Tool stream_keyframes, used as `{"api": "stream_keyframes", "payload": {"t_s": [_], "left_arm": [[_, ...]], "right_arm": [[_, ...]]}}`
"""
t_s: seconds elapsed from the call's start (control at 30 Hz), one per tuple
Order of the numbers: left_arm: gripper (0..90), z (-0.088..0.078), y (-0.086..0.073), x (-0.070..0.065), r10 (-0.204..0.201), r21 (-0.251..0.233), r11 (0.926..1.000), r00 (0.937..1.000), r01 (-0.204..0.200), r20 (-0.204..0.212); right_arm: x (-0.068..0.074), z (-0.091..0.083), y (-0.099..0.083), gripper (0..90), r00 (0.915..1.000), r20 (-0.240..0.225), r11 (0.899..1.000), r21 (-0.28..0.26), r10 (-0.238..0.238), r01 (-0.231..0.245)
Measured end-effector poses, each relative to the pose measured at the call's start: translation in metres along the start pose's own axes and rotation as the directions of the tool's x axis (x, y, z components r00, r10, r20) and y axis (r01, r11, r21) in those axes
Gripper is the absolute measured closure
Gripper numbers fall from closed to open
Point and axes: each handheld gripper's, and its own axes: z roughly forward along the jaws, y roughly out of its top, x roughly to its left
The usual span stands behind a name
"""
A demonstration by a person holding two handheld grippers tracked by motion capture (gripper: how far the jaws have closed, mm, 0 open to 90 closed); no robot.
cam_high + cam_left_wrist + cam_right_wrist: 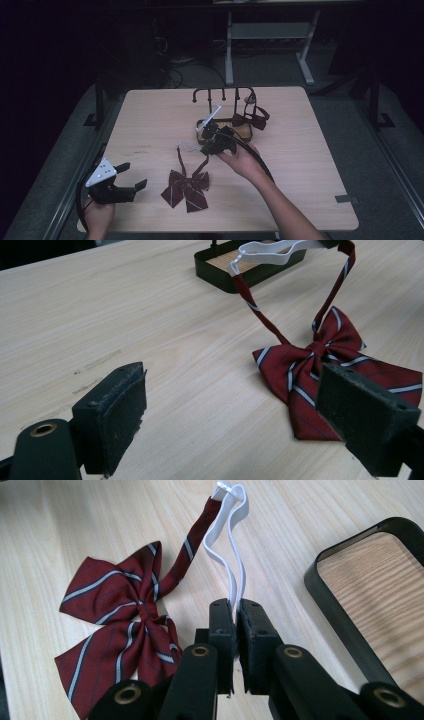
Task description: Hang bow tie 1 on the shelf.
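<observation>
No readable text anywhere on this table.

Scanning the wooden table (pixel 150 120), the striped bow tie (pixel 186 189) near the middle, the second bow tie (pixel 251 120) hanging at the far rack (pixel 222 95) and the black tray (pixel 350 630): nothing is showing a word, label, brand, number or sign; the only pattern showing is the pale stripes on red cloth.

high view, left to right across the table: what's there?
Left claw → striped bow tie lying flat on the table → right claw → second bow tie hanging on the rack.
</observation>
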Motion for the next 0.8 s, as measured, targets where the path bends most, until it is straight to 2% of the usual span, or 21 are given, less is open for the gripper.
{"api": "stream_keyframes", "payload": {"t_s": [0.53,0.8], "left_arm": [[12.8,-0.001,0.0,0.001,0.012,0.009,0.9999,0.9999,-0.012,-0.003],[12.8,0.0,0.0,0.001,0.003,0.005,1.0,1.0,-0.003,-0.003]], "right_arm": [[0.001,-0.022,0.014,84.5,0.9996,0.011,0.999,-0.021,-0.025,0.025],[0.001,-0.03,0.02,84.7,0.9994,0.004,0.999,-0.026,-0.034,0.034]]}}
